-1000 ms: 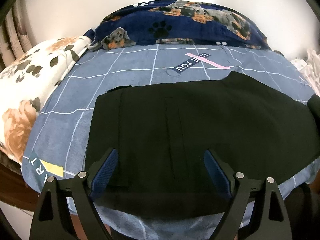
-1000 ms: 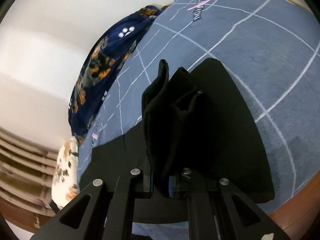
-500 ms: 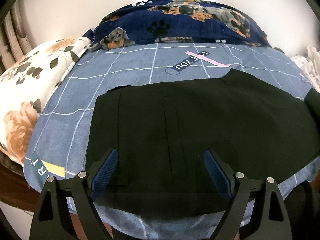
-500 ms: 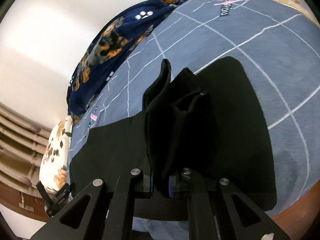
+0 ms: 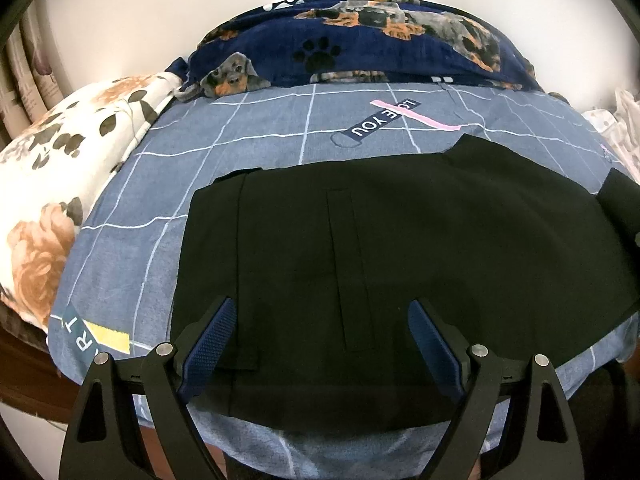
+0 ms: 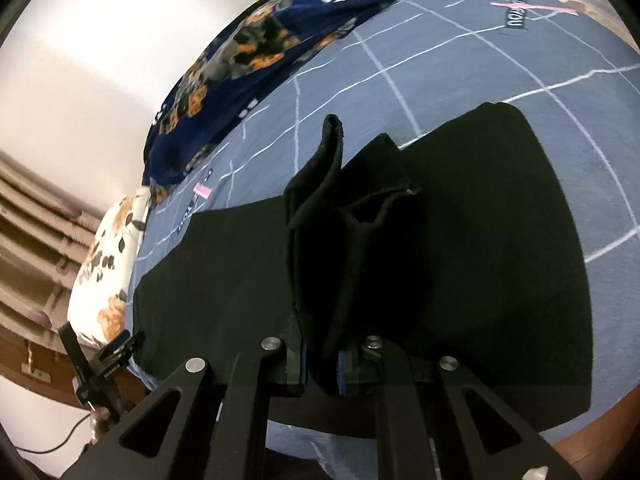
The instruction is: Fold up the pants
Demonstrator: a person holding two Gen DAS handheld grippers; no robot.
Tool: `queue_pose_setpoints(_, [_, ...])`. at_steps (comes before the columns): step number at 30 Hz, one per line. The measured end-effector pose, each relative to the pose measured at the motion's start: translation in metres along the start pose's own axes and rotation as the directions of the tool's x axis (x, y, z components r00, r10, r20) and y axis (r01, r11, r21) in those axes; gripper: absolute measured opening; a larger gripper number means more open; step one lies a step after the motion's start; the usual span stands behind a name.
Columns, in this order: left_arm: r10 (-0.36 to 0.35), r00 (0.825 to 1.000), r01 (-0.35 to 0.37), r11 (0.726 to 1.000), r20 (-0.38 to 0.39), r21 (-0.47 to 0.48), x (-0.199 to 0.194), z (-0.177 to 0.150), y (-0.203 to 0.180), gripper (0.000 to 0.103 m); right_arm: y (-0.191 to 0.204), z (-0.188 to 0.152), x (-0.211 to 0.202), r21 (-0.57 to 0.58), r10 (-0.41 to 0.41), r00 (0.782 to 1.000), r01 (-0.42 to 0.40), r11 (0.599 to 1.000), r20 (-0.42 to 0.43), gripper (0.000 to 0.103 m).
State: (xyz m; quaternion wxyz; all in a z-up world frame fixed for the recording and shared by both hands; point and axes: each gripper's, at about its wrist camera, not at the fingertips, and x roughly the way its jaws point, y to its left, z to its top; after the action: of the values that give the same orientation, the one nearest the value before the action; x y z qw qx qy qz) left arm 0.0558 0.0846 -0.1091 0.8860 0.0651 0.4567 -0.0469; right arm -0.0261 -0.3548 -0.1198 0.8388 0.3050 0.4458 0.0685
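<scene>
The right gripper [image 6: 322, 364] is clamped on a bunched end of the black pants [image 5: 400, 264] and has carried it further across toward the waistband side, rolling as it goes, so more of the garment now lies beneath it on the blue checked bedspread [image 5: 260, 128]. The left gripper [image 5: 320, 344] hangs wide open and empty over the waistband end. The fold looks partway done.

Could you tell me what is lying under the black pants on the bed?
The black pants lie on a blue grid-patterned sheet, which shows all around them. Whatever is directly beneath the fabric is covered and cannot be seen.
</scene>
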Motion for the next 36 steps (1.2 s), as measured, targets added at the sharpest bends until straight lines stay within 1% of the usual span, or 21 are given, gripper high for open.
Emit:
queue_pose_setpoints(14, [0.005,1.000,-0.005,1.000,0.000,0.005,0.000,-0.001,-0.001,0.088,0.032,-0.007,0.016,-0.092,-0.002,0.999,-0.001,0.996,-0.037,0.011])
queue_pose_setpoints(21, [0.008,1.000,-0.008,1.000,-0.002,0.007,0.000,-0.001,0.000,0.088,0.044,-0.011,0.023,-0.114,0.009,0.999,-0.015,0.993,-0.054,0.011])
queue_pose_setpoints(26, [0.009,1.000,-0.008,1.000,-0.004,0.007,0.001,-0.001,-0.001,0.088,0.055,-0.014,0.029,-0.151,-0.005,0.998,-0.004,0.988,-0.058,0.011])
queue_pose_setpoints(36, [0.013,1.000,-0.013,1.000,-0.009,0.010,0.002,-0.002,0.002,0.088,0.058,-0.016,0.030,-0.152,-0.002,0.998,-0.007,0.988,-0.059,0.011])
